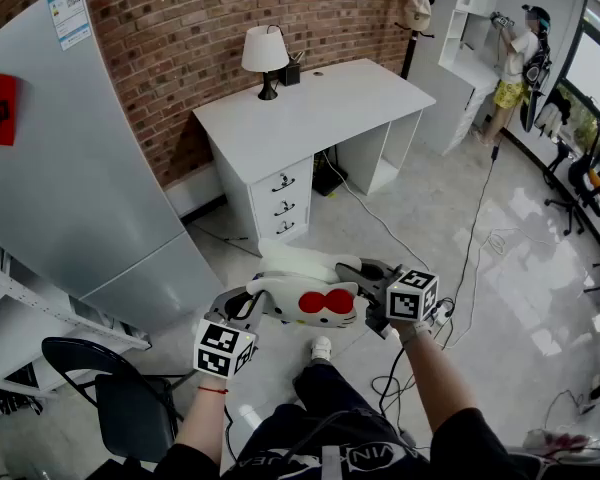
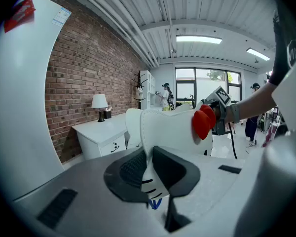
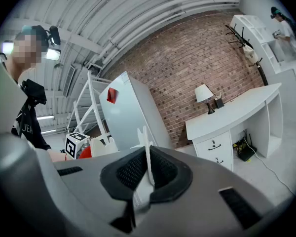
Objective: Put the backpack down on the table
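The backpack, white with a red bow, is hanging in the air well short of the worktop, on its near side and lower than its top, above the floor. The left tongs are clamping a white edge of it, with the material pressed between the pads. The right tongs are pinching a thin white edge at the other end, so both are sharing the load.

Doing this step well is probably a matter of carrying it forward level. Both grips should be closed until its base is resting squarely on the bare part of the worktop. It should be coming down clear of the lamp, which is standing at the worktop's far left corner, and only then being let go.

Counting: one backpack, one bow, two tongs, one worktop with three drawer handles showing, one lamp.
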